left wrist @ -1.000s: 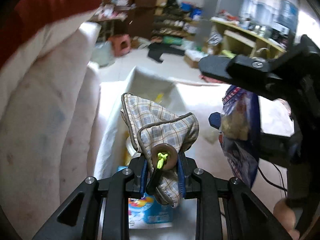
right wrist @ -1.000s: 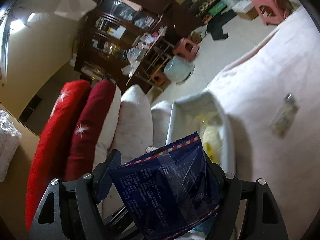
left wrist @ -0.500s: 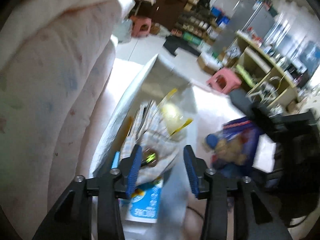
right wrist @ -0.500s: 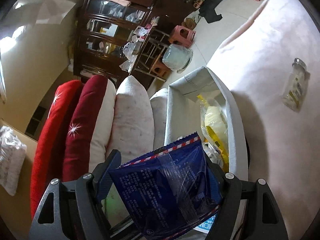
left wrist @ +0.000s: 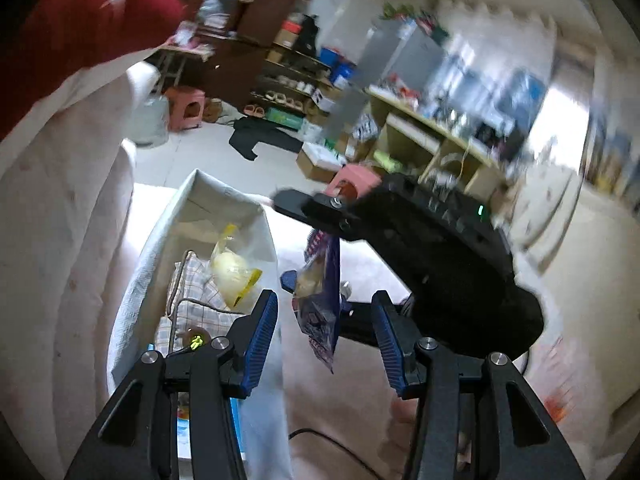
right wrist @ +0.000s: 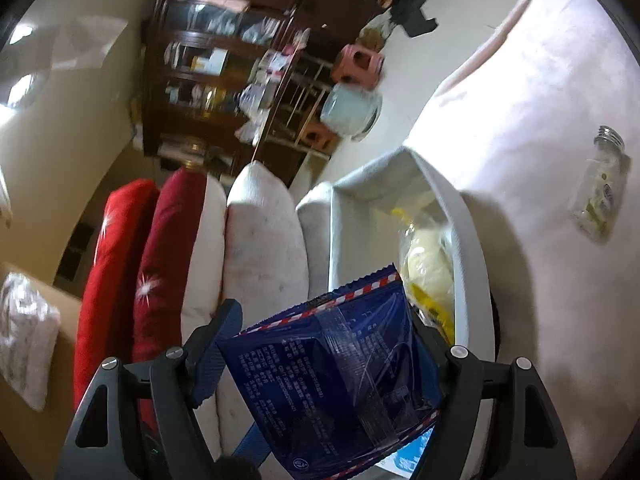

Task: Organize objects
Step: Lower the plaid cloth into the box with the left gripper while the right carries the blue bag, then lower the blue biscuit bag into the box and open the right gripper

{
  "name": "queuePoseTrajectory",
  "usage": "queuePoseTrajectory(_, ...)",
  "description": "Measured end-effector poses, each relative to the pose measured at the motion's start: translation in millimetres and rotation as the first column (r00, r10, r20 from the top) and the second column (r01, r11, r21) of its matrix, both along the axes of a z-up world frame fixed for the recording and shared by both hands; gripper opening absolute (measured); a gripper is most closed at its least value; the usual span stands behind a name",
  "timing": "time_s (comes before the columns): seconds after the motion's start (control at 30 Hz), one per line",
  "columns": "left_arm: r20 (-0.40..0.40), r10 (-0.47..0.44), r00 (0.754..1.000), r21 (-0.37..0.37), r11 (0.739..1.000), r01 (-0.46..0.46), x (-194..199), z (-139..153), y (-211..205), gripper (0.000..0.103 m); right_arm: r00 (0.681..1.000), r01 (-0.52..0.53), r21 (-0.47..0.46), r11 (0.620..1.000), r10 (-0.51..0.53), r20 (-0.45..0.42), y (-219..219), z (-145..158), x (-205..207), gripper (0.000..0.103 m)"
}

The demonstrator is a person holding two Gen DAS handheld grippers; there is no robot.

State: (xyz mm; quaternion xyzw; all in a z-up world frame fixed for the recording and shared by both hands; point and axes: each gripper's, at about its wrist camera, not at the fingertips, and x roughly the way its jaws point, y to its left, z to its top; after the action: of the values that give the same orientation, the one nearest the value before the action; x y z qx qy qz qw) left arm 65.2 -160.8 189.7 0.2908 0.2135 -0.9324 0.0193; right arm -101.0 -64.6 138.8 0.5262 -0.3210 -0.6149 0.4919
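Looking through the left wrist view first, the left tool (left wrist: 324,336) has its blue-padded jaws spread wide with nothing between them. Below and to its left sits the white fabric storage bin (left wrist: 160,248), up against the pale sofa cushions (left wrist: 60,240). Already in the bin: a plaid cloth pouch with a brown button (left wrist: 192,304), a clear bag of yellowish food with yellow trim (left wrist: 232,276), and a blue-and-white printed pack (left wrist: 208,432) at the near end. So a fair part of the tidying looks done. The right tool (left wrist: 320,276) comes in from the right, dangling a dark blue crinkly snack bag (left wrist: 320,312) just beside the bin's rim, not over it yet. The bag hangs with its long axis roughly up and down, loose end pointing at the pinkish bed surface (left wrist: 348,400).

In the right wrist view, the right tool (right wrist: 324,364) is clamped on that snack bag (right wrist: 336,364); the red-and-white striped edge points away from the camera toward the bin (right wrist: 468,240), which runs lengthwise away from the lens. The yellowish food bag (right wrist: 428,272) shows inside. Out on the bed surface (right wrist: 520,160), well apart from the bin, a clear glass jar with a metal screw top (right wrist: 600,184) lies on its side, neck pointing away. Guessing what's left is dropping the snack bag in, then that jar.
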Motion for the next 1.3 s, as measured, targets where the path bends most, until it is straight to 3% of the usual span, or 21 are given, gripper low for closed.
queuePoseTrajectory(0.13,0.028,-0.015,1.0,-0.057,0.998,0.016,-10,-5,12,0.047,0.995,-0.102,-0.076,0.992,0.103,0.012,-2,4,10,0.077)
queuePoseTrajectory(0.23,0.039,0.025,0.999,-0.105,0.994,-0.02,-9,-5,15,0.02,0.987,-0.161,-0.065,0.985,0.159,-0.035,-5,13,22,0.078)
queuePoseTrajectory(0.37,0.026,0.027,0.999,-0.074,0.997,-0.025,-11,-9,11,0.019,0.989,-0.144,-0.057,0.988,0.141,-0.049,0,16,26,0.078)
queuePoseTrajectory(0.53,0.075,0.083,0.994,-0.138,0.988,-0.072,-16,-13,12,0.018,0.991,-0.136,-0.024,0.99,0.136,-0.013,4,11,24,0.079)
queuePoseTrajectory(0.7,0.185,0.222,0.957,-0.121,0.972,-0.202,-20,-31,-16,0.019,0.989,-0.146,0.019,0.989,0.146,0.007,13,1,27,0.08)
queuePoseTrajectory(0.77,0.23,0.255,0.939,-0.104,0.966,-0.237,-22,-38,-24,0.022,0.99,-0.138,0.037,0.99,0.138,0.005,21,-5,27,0.08)
queuePoseTrajectory(0.87,0.28,0.277,0.919,-0.066,0.961,-0.27,-24,-48,-35,0.043,0.992,-0.128,0.064,0.99,0.128,0.007,37,-17,26,0.08)
queuePoseTrajectory(0.93,0.281,0.286,0.916,-0.03,0.957,-0.289,-21,-52,-39,0.046,0.99,-0.142,0.106,0.984,0.142,0.006,48,-27,25,0.08)
queuePoseTrajectory(1.07,0.235,0.341,0.91,0.009,0.936,-0.352,-10,-47,-43,0.049,0.99,-0.094,0.226,0.97,0.115,-0.085,90,-41,20,0.08)
queuePoseTrajectory(1.2,0.12,0.407,0.905,0.084,0.905,-0.418,12,-41,-40,0.056,0.988,0.044,0.325,0.945,0.005,-0.151,143,-58,7,0.08)
queuePoseTrajectory(1.3,0.054,0.393,0.918,0.114,0.911,-0.397,18,-41,-29,0.057,0.981,0.156,0.331,0.931,-0.105,-0.165,170,-66,-5,0.08)
